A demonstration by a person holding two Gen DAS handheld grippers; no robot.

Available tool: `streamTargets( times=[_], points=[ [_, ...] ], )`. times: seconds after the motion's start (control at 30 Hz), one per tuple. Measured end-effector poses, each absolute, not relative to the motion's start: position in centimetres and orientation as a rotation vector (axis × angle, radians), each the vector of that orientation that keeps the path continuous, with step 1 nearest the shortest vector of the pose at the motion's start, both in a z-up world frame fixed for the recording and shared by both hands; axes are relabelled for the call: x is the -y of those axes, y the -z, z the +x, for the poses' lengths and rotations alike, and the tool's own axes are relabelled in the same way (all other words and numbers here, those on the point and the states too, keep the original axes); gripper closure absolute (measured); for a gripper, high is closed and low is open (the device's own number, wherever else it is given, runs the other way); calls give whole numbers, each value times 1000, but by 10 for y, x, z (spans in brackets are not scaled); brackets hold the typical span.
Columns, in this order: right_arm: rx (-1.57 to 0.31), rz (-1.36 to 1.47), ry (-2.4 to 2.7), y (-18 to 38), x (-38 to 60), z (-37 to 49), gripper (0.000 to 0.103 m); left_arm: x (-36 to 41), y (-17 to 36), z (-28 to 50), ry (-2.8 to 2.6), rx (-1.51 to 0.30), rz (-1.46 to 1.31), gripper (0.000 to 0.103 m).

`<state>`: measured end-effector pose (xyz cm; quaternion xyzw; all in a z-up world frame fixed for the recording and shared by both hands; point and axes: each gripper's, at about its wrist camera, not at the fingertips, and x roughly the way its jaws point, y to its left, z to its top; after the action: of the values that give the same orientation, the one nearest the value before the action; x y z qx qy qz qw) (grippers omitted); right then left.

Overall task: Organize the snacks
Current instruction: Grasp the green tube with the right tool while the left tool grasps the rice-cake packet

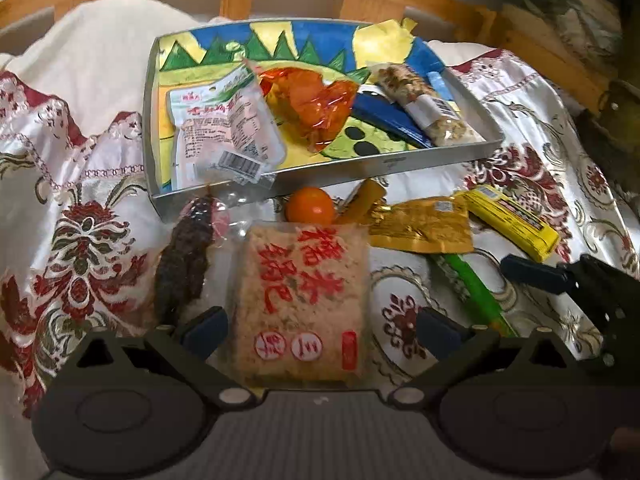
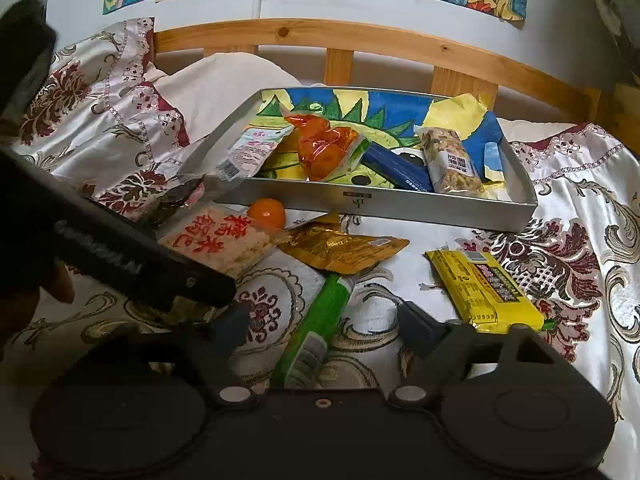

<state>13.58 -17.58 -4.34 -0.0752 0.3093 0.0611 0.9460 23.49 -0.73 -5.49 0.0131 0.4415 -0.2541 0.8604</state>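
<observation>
A grey tray (image 1: 384,164) (image 2: 384,204) with a painted lining holds a white pouch (image 1: 224,132), an orange wrapper (image 1: 316,108), a blue pack (image 1: 392,120) and a nut bar (image 1: 428,108). On the cloth in front of it lie a rice cracker pack with red characters (image 1: 296,300) (image 2: 224,244), a dark jerky pack (image 1: 184,264), a small orange (image 1: 310,206) (image 2: 267,213), a gold pouch (image 1: 424,226) (image 2: 344,250), a yellow bar (image 1: 512,220) (image 2: 484,288) and a green stick pack (image 1: 468,288) (image 2: 316,320). My left gripper (image 1: 322,332) is open astride the rice cracker pack. My right gripper (image 2: 326,330) is open astride the green stick pack, its pads clear of it.
Everything rests on a white satin cloth with red floral embroidery (image 2: 580,208). A wooden rail (image 2: 360,40) runs behind the tray, with drawings on the wall above. The left gripper's dark body (image 2: 120,256) crosses the right wrist view, close over the rice cracker pack.
</observation>
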Motion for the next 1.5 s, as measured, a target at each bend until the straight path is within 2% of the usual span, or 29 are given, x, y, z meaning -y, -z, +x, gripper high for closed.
streamTargets(
  times=[0.07,0.13,0.17,0.23,0.33,0.47,0.53,0.6,0.8,1.0,1.13,1.2,1.33,1.5],
  points=[
    [-635,-155,-128,44,176,138,26,8,56,242,516,-942,26,5],
    [-649,-167,-120,44,177,141,34,11,59,249,497,-962,29,8],
    [-656,-172,-115,45,177,143,36,14,60,250,484,-971,40,8],
    [-660,-179,-99,45,179,144,48,21,62,249,458,-976,81,8],
    [-661,-169,-85,43,183,142,55,37,64,242,413,-965,193,9],
    [-648,-183,-75,42,181,134,69,39,62,237,392,-964,188,20],
    [-643,-188,-75,40,182,130,79,35,59,235,381,-965,175,26],
    [-643,-187,-72,38,184,125,84,30,57,231,378,-973,148,26],
    [-652,-199,-74,34,181,115,83,20,54,217,364,-964,122,26],
    [-664,-214,-121,39,177,137,72,26,57,228,340,-977,126,20],
    [-683,-192,-140,44,177,147,71,31,58,231,324,-973,141,20],
    [-685,-180,-136,46,178,146,73,32,58,230,320,-971,146,25],
    [-683,-180,-126,45,179,137,84,31,56,225,314,-974,146,28],
    [-691,-161,-117,37,183,119,84,21,50,211,309,-1001,93,28]
  ],
)
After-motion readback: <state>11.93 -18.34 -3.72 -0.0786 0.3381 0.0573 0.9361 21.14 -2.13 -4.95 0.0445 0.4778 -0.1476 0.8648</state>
